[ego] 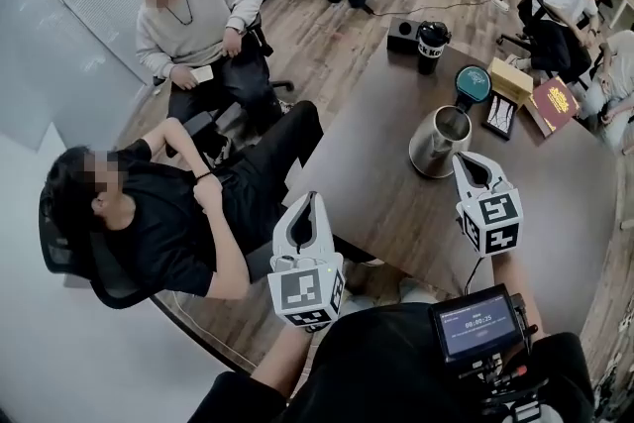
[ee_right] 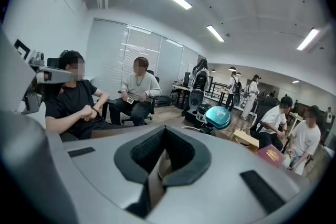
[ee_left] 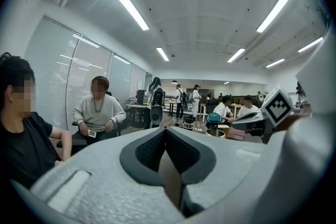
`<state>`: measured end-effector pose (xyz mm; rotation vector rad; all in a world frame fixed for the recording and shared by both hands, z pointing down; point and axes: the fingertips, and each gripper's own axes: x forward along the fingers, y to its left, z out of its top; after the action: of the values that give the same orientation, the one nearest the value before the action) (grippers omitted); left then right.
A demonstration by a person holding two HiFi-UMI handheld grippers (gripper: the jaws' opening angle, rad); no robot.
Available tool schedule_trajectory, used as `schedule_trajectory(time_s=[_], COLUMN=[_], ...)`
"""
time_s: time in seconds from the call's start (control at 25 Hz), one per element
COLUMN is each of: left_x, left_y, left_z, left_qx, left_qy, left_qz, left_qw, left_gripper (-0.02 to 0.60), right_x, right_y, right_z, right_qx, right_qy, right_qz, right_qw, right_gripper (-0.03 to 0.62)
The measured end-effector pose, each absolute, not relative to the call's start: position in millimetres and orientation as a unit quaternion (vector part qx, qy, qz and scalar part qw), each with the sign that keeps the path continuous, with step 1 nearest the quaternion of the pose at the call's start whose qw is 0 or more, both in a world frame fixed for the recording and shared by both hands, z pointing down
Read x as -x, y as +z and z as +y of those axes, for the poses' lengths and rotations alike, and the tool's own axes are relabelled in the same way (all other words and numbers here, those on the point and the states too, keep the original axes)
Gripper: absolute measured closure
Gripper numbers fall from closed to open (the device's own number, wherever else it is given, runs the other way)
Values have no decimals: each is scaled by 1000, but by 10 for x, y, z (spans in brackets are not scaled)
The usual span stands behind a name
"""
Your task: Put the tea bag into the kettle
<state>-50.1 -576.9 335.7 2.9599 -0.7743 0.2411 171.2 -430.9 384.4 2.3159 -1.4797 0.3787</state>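
An open steel kettle (ego: 439,142) stands on the brown table (ego: 376,193), and its teal lid (ego: 473,86) lies just behind it. I see no tea bag in any view. My left gripper (ego: 310,200) is held over the table's near left edge, shut and empty. My right gripper (ego: 466,158) hovers just in front of the kettle at its right side, also shut with nothing in it. The left gripper view shows the left gripper (ee_left: 165,131) closed, with the kettle (ee_left: 214,132) far ahead. In the right gripper view the right gripper (ee_right: 164,131) is closed below the teal lid (ee_right: 217,117).
A black cup (ego: 432,45) and a black box (ego: 401,35) stand at the table's far end. A tan box (ego: 510,79), a red box (ego: 555,104) and a dark flat item (ego: 500,117) lie at right. Two people (ego: 168,213) sit left of the table.
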Motion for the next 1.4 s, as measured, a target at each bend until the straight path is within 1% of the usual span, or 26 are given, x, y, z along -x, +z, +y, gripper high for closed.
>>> schedule_trajectory(time_s=[0.16,0.28,0.44,0.68,0.88,1.04,1.4], left_x=[634,705,762,887,912,803,644], left_y=[3423,3498,3526,3372,3189,3148,3369], left_z=[-5771,-5731,-5655,-5268,-4670,-4085,-2924], left_qx=[-971,-974,-975,-975,-975,-979,-984], left_qy=[80,87,85,79,72,67,67], left_qz=[-219,-202,-199,-206,-207,-194,-166], left_qw=[53,51,49,39,25,18,9], left_gripper=[577,577,577,577,577,577,577], right_x=[-1293,-1010,-814,-531,-458,-555,-682], right_y=[3677,3645,3639,3528,3415,3351,3563], right_z=[-4253,-4227,-4247,-4037,-3459,-2853,-1673], right_qx=[-825,-824,-820,-812,-820,-836,-857], right_qy=[131,127,119,110,114,117,116], right_qz=[-520,-524,-533,-556,-552,-531,-498], right_qw=[178,176,173,142,105,72,64], right_gripper=[586,586,586,586,586,586,586])
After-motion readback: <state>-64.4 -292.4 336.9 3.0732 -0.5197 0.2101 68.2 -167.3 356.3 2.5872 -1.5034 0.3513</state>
